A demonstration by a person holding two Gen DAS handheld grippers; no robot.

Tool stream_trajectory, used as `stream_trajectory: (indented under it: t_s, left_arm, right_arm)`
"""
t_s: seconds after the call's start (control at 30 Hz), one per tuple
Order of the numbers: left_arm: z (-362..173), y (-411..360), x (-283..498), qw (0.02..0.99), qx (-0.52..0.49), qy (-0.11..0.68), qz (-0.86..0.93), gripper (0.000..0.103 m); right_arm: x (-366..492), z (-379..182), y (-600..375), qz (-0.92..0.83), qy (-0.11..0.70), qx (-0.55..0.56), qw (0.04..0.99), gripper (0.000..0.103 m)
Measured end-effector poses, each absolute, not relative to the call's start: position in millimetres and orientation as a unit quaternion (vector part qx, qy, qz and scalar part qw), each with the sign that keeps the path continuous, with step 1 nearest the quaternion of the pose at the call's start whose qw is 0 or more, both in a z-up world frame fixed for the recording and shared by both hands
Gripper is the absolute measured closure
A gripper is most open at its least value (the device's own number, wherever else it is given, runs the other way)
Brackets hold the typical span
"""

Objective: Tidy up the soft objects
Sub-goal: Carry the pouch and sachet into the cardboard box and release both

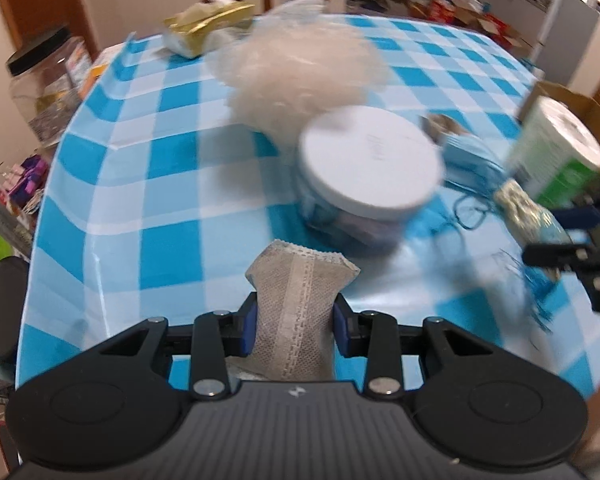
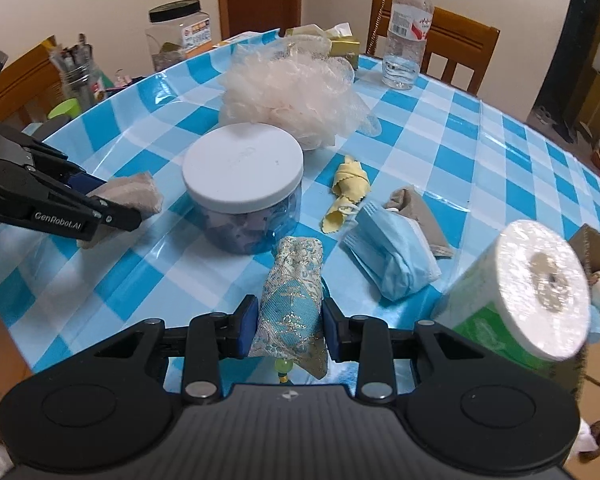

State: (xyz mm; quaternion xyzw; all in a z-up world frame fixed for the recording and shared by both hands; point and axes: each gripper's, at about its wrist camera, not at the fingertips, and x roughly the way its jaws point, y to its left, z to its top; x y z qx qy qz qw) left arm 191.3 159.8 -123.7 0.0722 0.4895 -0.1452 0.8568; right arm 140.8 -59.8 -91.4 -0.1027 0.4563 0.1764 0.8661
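Observation:
My left gripper (image 1: pixel 294 318) is shut on a beige mesh pouch (image 1: pixel 298 300), held above the checked tablecloth; the same gripper (image 2: pixel 112 206) and pouch (image 2: pixel 134 192) show at the left of the right wrist view. My right gripper (image 2: pixel 286 328) is shut on a blue and silver brocade pouch (image 2: pixel 294 292) with a green bead hanging below. Ahead stands a clear jar with a white lid (image 2: pixel 242 168). Behind it lies a pale peach mesh bath pouf (image 2: pixel 292 92). A yellow cloth (image 2: pixel 350 188), blue face masks (image 2: pixel 392 256) and a grey cloth (image 2: pixel 420 208) lie to the right.
A toilet-paper roll in green wrap (image 2: pixel 536 288) stands at the near right. A water bottle (image 2: pixel 406 28), gold-wrapped items (image 2: pixel 340 46) and a large clear canister (image 2: pixel 178 34) sit at the far side. Wooden chairs (image 2: pixel 456 44) ring the table (image 2: pixel 480 148).

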Motion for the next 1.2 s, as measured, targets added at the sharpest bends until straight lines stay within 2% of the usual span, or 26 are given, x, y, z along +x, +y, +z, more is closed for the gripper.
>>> stream_trajectory:
  t_s: [0.5,1.2]
  left_arm:
    - [-86,102,133,0.813,0.115,0.506,-0.266,0.068]
    - [-39,-47,106,0.792,0.164,0.446,-0.383,0.068]
  right_arm:
    - [85,-48,-125,0.163,0.457,-0.093,0.87,0.064]
    - [57,-11,-290,0.022,0.427,-0.073,0.901,0.064]
